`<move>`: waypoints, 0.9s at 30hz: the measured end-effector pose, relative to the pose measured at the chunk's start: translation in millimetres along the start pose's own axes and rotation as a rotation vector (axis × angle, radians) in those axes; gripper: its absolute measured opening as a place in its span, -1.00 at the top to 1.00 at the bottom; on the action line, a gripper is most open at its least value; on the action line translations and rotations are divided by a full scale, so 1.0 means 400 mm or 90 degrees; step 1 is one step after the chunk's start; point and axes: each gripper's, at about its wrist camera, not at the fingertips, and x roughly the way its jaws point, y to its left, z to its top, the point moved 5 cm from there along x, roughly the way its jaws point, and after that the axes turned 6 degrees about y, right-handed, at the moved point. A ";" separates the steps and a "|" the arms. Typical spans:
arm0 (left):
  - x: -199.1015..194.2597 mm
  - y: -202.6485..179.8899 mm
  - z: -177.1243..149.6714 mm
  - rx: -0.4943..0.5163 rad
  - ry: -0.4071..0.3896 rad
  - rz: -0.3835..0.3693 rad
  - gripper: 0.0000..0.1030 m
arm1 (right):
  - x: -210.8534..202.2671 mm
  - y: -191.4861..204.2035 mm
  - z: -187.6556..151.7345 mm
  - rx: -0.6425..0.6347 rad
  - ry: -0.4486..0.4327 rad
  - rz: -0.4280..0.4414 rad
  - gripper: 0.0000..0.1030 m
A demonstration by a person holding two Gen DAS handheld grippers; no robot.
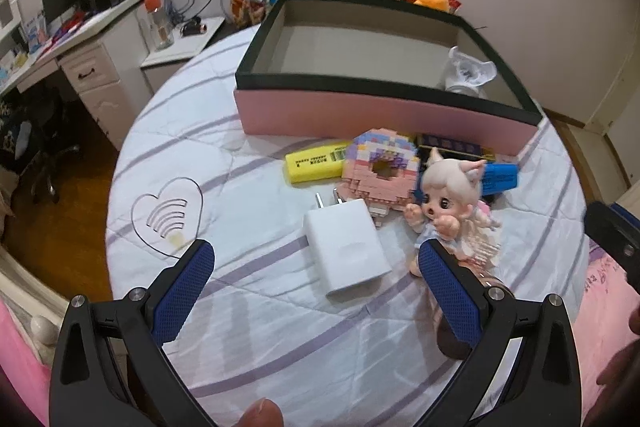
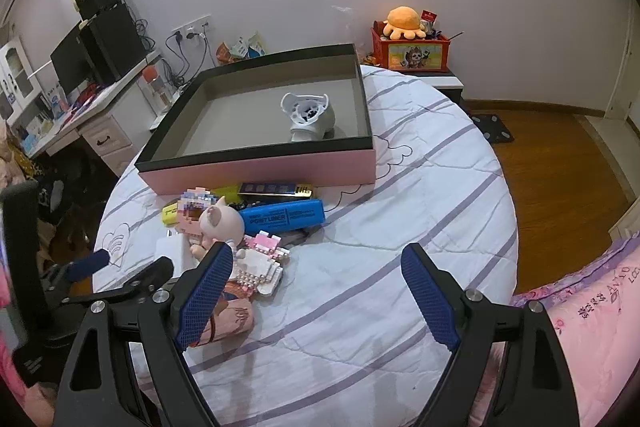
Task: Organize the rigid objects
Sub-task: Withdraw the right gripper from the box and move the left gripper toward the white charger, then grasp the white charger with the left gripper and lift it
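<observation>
While both gape, left tongs — right tongs — hold nothing.

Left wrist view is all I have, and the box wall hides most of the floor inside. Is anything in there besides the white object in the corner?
Observer: No. In the right wrist view only the white object lies in the box.
Operator: What is the blue thing behind the doll?
Observer: A blue marker, lying flat before the box.
Operator: Is the right hand-held gripper free?
Observer: Yes, the right hand-held gripper is open and holds nothing.

Pink box — blue marker
</observation>
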 end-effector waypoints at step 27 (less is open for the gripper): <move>0.110 0.062 0.028 -0.018 0.033 0.028 -0.20 | 0.062 0.020 0.034 -0.017 0.032 0.016 -0.70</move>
